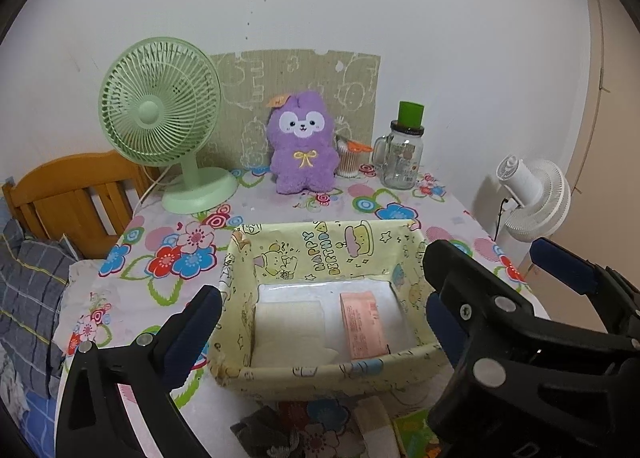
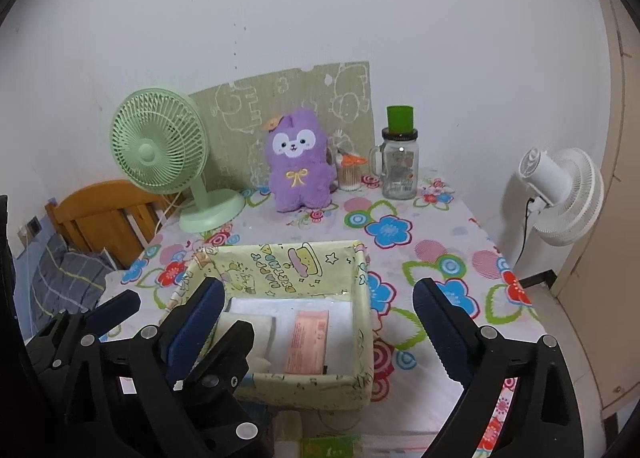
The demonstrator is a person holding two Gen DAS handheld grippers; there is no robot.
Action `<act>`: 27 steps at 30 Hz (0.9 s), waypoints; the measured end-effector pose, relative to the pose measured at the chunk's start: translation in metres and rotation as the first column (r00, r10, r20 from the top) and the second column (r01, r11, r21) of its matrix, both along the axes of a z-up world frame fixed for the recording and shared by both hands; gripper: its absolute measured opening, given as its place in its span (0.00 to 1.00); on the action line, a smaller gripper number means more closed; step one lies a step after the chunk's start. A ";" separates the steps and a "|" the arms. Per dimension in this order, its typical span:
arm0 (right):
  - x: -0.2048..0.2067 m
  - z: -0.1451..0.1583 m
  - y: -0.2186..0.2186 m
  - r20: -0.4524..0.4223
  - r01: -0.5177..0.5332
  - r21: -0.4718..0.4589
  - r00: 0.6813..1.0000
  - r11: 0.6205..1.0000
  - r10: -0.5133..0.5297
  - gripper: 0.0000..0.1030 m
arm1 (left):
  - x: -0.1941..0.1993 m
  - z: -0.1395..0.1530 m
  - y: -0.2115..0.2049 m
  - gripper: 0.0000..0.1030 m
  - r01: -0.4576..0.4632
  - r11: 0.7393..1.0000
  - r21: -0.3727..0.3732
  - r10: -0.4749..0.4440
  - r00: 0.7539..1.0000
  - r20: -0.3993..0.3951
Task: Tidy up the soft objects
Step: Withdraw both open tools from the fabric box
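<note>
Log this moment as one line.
left gripper: open, empty | right gripper: open, empty | box: holds tissue packs | plush: untouched, back of table

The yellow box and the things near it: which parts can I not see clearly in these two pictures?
- Pink packet print: too small, both views.
- Yellow box left inside: right wrist view, hidden by gripper fingers.
- Items before the box: cut by the bottom edge, both views.
- Cotton swab pot: partly behind the purple plush.
</note>
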State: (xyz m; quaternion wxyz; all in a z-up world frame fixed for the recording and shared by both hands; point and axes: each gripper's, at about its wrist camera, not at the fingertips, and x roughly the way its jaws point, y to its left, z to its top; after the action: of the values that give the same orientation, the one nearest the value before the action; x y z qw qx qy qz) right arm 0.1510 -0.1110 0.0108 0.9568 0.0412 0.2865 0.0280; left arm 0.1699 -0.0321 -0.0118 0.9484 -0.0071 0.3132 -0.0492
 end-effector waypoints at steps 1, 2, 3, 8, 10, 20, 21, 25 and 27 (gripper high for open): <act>-0.003 0.002 0.000 0.004 0.000 -0.001 1.000 1.000 0.000 0.95 | -0.003 0.001 0.000 1.00 -0.001 1.000 0.000 0.001 1.000 0.004; -0.007 0.004 0.000 0.010 0.000 -0.002 1.000 1.000 0.000 0.95 | -0.007 0.003 0.000 1.00 -0.001 1.000 0.001 0.001 1.000 0.011; -0.011 0.006 0.000 0.016 0.000 -0.003 1.000 1.000 0.000 0.95 | -0.010 0.005 0.000 1.00 -0.003 1.000 0.003 0.003 1.000 0.017; -0.030 0.013 0.001 0.038 0.005 -0.013 0.999 1.000 -0.004 0.95 | -0.026 0.011 -0.001 1.00 -0.018 1.000 0.017 0.017 0.999 0.029; -0.036 0.015 0.000 0.045 0.005 -0.013 0.999 1.000 -0.004 0.95 | -0.032 0.012 -0.001 1.00 -0.023 1.000 0.019 0.022 0.999 0.034; -0.073 0.020 0.001 0.076 0.006 -0.022 0.997 1.000 -0.005 0.95 | -0.066 0.016 -0.002 1.00 -0.024 1.000 0.012 0.023 0.998 0.064; -0.077 0.020 0.001 0.079 0.006 -0.022 0.997 1.000 -0.004 0.95 | -0.070 0.016 -0.002 1.00 -0.024 1.000 0.012 0.023 0.997 0.067; -0.091 0.019 0.002 0.085 0.005 -0.020 0.996 1.000 -0.003 0.95 | -0.083 0.014 -0.003 1.00 -0.025 1.000 0.012 0.024 0.997 0.076; -0.097 0.017 0.003 0.088 0.002 -0.020 0.996 1.000 0.000 0.95 | -0.089 0.012 -0.002 1.00 -0.027 1.000 0.010 0.026 0.997 0.078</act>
State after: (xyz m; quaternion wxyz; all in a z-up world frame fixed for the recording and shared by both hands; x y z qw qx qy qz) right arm 0.0538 -0.1083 0.0283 0.9689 0.0302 0.2443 0.0264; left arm 0.0805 -0.0344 0.0004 0.9605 -0.0040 0.2761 -0.0353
